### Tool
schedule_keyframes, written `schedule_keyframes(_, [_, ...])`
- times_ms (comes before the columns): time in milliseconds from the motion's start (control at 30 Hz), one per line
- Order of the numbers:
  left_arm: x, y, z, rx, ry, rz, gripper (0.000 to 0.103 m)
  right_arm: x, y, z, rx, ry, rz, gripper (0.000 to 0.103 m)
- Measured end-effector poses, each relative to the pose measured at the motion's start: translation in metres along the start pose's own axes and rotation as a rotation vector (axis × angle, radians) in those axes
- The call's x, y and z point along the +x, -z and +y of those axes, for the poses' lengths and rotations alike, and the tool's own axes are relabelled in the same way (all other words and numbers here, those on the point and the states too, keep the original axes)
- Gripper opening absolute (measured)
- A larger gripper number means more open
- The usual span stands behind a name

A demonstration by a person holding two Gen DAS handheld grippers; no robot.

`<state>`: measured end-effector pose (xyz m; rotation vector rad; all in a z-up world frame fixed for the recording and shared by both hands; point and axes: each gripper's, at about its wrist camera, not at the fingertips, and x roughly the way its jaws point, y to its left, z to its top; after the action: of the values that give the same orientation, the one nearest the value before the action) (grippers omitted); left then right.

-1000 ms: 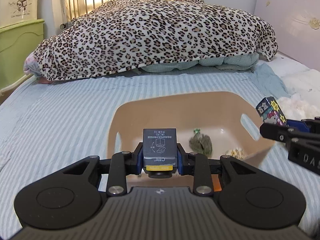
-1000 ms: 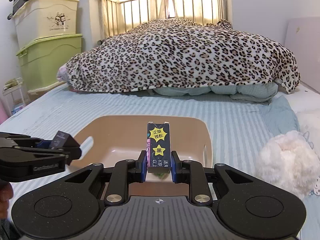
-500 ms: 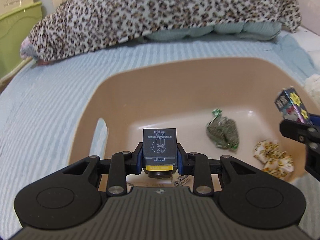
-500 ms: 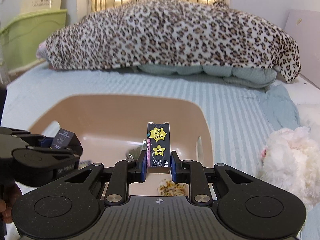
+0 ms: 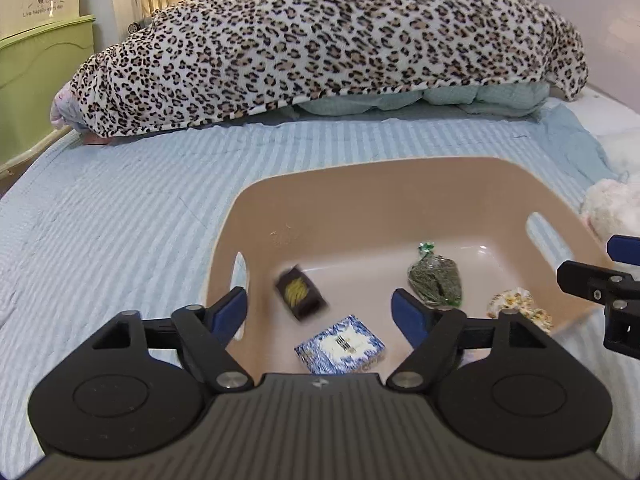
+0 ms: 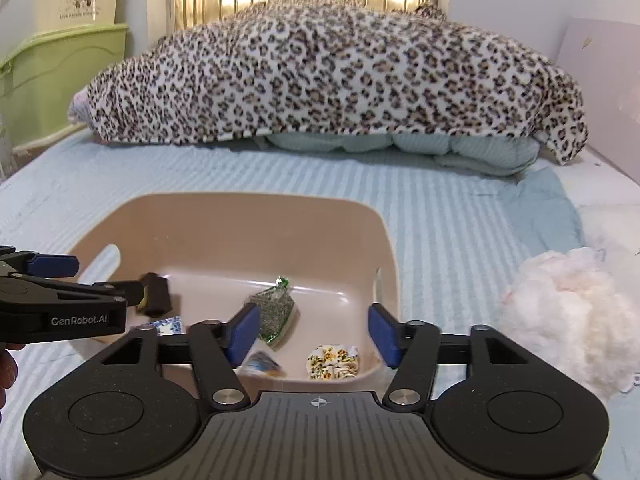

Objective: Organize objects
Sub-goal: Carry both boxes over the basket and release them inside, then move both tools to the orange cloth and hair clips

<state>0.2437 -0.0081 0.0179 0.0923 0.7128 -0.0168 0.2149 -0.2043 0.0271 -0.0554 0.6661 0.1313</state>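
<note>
Left wrist view: the left hand-held gripper (image 5: pixel 320 312) is seen spread wide and empty, and the dark box (image 5: pixel 300 294), blurred, lies in the beige basin (image 5: pixel 360 184) beside a blue patterned box (image 5: pixel 340 345). The right hand-held gripper (image 6: pixel 310 330) is likewise released over the basin. Half a second earlier each was clenched on a box; both drops are judged done, leaving the plush toy (image 6: pixel 568 312) on the bed.

dark box (image 5: pixel 300 297) motion-blurred in basin, label unreadable. blue-white box (image 6: pixel 166 325) mostly hidden behind left gripper (image 6: pixel 52 280). small packet (image 6: pixel 262 364) blurred, partly behind right gripper's finger (image 6: pixel 240 332).
</note>
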Motion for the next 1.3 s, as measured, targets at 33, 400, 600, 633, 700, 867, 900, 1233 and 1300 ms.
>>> schedule_keyframes(33, [-0.006, 0.001, 0.001, -0.004, 0.005, -0.003, 0.086, -0.007, 0.001, -0.001, -0.004, -0.003, -0.003, 0.067])
schedule_keyframes(400, [-0.048, 0.03, 0.0, -0.005, 0.0, -0.009, 0.091, -0.042, 0.034, -0.007, -0.054, 0.001, 0.067, 0.077])
schedule_keyframes(600, [-0.033, 0.055, -0.016, 0.032, 0.024, 0.057, 0.091, -0.024, 0.06, -0.013, -0.044, 0.009, 0.151, 0.077])
schedule_keyframes(633, [-0.029, 0.059, -0.019, 0.035, 0.032, 0.071, 0.092, -0.021, 0.064, -0.013, -0.039, 0.008, 0.162, 0.077])
schedule_keyframes(700, [-0.022, 0.066, -0.024, 0.029, 0.054, 0.093, 0.092, -0.012, 0.072, -0.016, -0.026, 0.009, 0.184, 0.077])
schedule_keyframes(867, [-0.002, 0.073, -0.037, 0.017, 0.091, 0.123, 0.092, 0.006, 0.088, -0.022, 0.0, 0.008, 0.233, 0.077])
schedule_keyframes(900, [0.003, 0.075, -0.04, 0.022, 0.095, 0.132, 0.091, 0.008, 0.09, -0.024, 0.001, 0.008, 0.24, 0.077])
schedule_keyframes(1233, [0.046, 0.088, -0.061, -0.005, 0.149, 0.231, 0.09, 0.026, 0.096, -0.027, 0.01, -0.009, 0.283, 0.077])
schedule_keyframes(1300, [0.049, 0.089, -0.063, 0.001, 0.148, 0.222, 0.087, 0.028, 0.098, -0.025, 0.006, -0.014, 0.289, 0.077])
